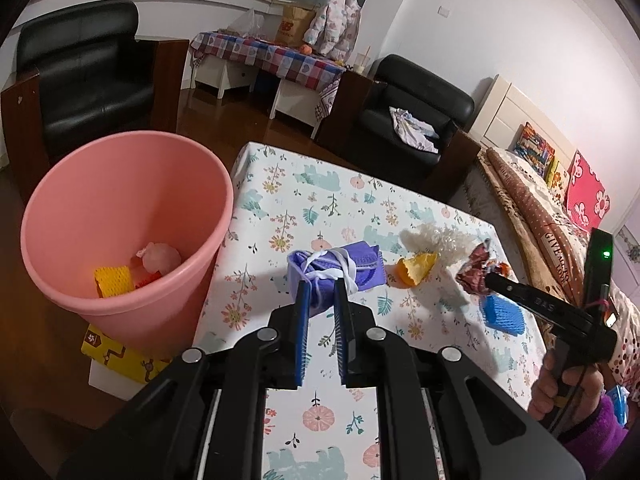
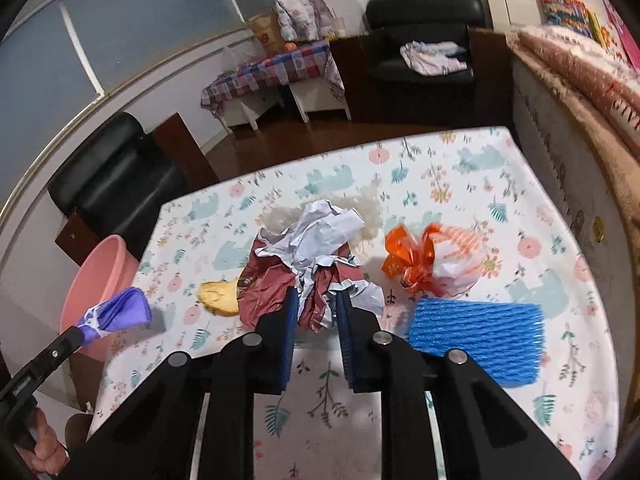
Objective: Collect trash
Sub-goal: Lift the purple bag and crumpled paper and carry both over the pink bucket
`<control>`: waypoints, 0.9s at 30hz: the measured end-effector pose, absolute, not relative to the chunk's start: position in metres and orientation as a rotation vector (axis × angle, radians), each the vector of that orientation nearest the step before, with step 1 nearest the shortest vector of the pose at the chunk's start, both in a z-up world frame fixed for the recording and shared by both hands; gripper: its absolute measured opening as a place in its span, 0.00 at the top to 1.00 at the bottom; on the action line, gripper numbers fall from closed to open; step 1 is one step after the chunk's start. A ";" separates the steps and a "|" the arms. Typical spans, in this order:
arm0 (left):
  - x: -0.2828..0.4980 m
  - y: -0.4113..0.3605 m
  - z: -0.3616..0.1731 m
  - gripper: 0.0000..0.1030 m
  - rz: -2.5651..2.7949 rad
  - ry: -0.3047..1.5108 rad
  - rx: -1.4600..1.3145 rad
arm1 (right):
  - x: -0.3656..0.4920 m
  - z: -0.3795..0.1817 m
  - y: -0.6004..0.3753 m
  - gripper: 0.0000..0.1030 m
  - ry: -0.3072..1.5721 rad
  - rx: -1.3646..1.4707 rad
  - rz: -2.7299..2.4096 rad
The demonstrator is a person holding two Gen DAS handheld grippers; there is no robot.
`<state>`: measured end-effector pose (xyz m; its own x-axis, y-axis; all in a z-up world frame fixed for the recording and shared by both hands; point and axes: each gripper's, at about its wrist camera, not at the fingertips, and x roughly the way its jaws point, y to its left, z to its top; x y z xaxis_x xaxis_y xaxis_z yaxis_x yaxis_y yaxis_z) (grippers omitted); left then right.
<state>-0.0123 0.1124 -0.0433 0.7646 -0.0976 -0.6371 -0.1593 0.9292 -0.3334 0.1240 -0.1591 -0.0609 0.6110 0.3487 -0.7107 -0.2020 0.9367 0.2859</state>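
- Nearest me, my left claw (image 1: 320,286) is clamping a crumpled purple face mask (image 1: 336,270), holding it above the flowered desk (image 1: 320,412).
- My right claw (image 2: 316,300) is gripping a red-and-white paper wad (image 2: 308,256), its pads pressing both sides.
- Just beside that wad, a blue foam net (image 2: 476,342) and an orange-and-white plastic bag (image 2: 436,264) are lying on the desk.
- Further along, a yellow peel (image 2: 218,296) and a white frilly scrap (image 1: 436,242) are sitting.
- Left of the desk, a pink bin (image 1: 124,232) is standing on the floor, already holding a yellow net (image 1: 114,282) and pink scraps.
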 end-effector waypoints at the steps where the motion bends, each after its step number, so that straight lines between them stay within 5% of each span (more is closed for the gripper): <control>1: -0.013 0.113 -0.042 0.89 0.034 0.699 -0.386 | 0.119 -0.054 -0.159 0.82 0.840 0.173 0.322; 27: -0.064 0.209 -0.003 0.89 0.388 0.547 -0.365 | 0.102 0.011 0.044 0.82 0.756 0.035 0.764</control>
<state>-0.0637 0.2089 -0.0029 0.7859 0.2563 -0.5627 -0.4465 0.8648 -0.2298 0.1017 0.0445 0.0108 0.4756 0.6374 -0.6062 -0.6132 0.7344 0.2910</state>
